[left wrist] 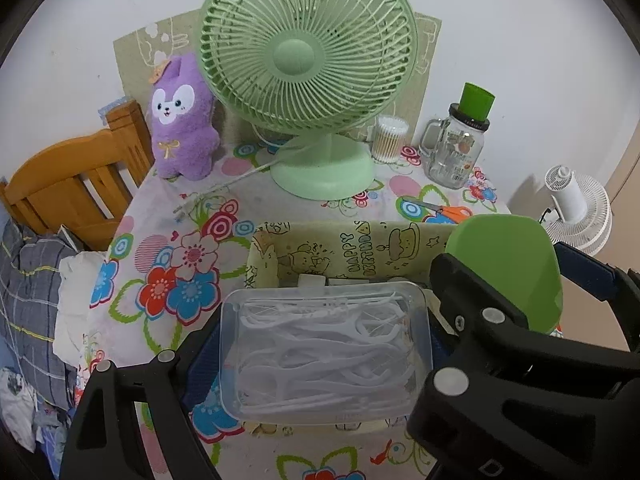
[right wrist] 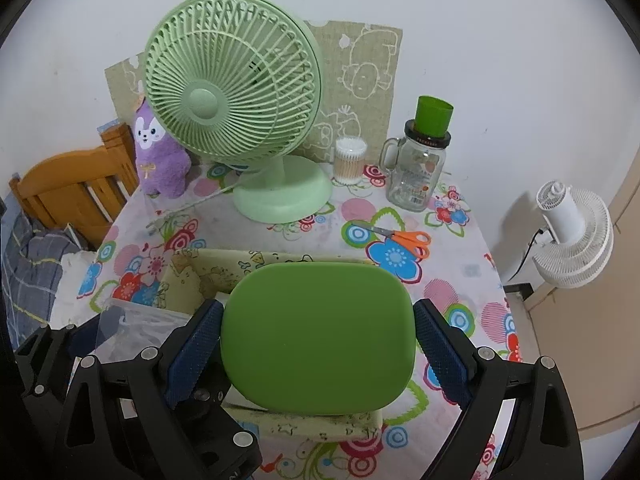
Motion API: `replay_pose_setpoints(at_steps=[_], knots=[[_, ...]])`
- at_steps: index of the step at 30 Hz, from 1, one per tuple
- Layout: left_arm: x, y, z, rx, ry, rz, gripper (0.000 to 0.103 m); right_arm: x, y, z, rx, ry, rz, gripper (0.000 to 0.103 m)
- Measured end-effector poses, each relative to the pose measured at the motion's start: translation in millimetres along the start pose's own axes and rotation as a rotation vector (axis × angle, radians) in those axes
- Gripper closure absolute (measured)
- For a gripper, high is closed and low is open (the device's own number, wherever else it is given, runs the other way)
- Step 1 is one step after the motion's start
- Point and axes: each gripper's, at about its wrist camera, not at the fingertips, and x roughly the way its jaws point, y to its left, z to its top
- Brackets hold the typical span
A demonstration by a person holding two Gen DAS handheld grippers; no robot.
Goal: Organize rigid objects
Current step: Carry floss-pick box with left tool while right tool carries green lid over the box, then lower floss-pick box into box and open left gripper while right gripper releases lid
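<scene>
- A clear plastic box [left wrist: 326, 352] of white floss picks is pinched between the blue pads of the left tongs [left wrist: 324, 354], which stand wide around its two short sides.
- A green rounded lid [right wrist: 316, 336] is gripped by the right tongs [right wrist: 318, 344], one blue pad [right wrist: 196, 354] pressed on each side edge.
- Both held things are kept over a shallow paper-covered tray [left wrist: 276, 256] printed with cartoon drawings and "Happy Birthday" lettering; the clear box is seen above the tray's left part, the lid above its right part.
- The tray is set near the front of a table [right wrist: 472, 280] covered by a flowered cloth.
- Orange-handled scissors [right wrist: 404, 236] are laid flat on the cloth just behind the tray, to the right.
- A green desk fan [left wrist: 308, 48] is stood farther back, with a purple plush toy [left wrist: 182, 120] to its left.
- A tub of cotton swabs [right wrist: 351, 160] and a glass mug jar [right wrist: 418, 172] topped by a green cup [right wrist: 433, 116] are placed to the fan's right.
- A white fan [right wrist: 572, 232] is seen beyond the table's right edge, and a wooden bed frame [left wrist: 76, 184] beyond its left.
</scene>
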Motion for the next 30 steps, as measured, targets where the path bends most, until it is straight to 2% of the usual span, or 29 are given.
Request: replay_pose_setpoints(at_steps=[11, 13, 19, 22, 24, 27, 30], knots=[[30.0, 0.3, -4.1, 0.014, 0.064, 0.006, 0.013, 27.1, -6.3, -0.9, 0.02, 0.042, -0.011, 0.008], [30.0, -2.3, -5.3, 0.027, 0.048, 0.014, 0.013, 31.5, -6.9, -1.7, 0.025, 0.053, -0.013, 0.008], [34.5, -2.5, -5.7, 0.033, 0.071, 0.01, 0.012, 37.9, -5.7, -3.2, 0.02, 0.062, -0.005, 0.008], [32.7, -3.2, -4.8, 0.041, 0.078, -0.002, 0.009, 40.4, -4.5, -1.5, 0.022, 0.063, 0.004, 0.008], [29.5, -4.4, -4.1, 0.053, 0.069, 0.004, 0.007, 41.0, -3.2, -0.6, 0.022, 0.062, 0.011, 0.008], [20.2, -7.0, -3.7, 0.095, 0.011, 0.061, 0.0, 40.9, 0.2, 1.2, 0.021, 0.058, 0.025, 0.008], [20.0, -3.9, -2.6, 0.102, 0.014, 0.064, 0.0, 41.6, 3.5, 2.4, 0.021, 0.057, 0.035, 0.008]])
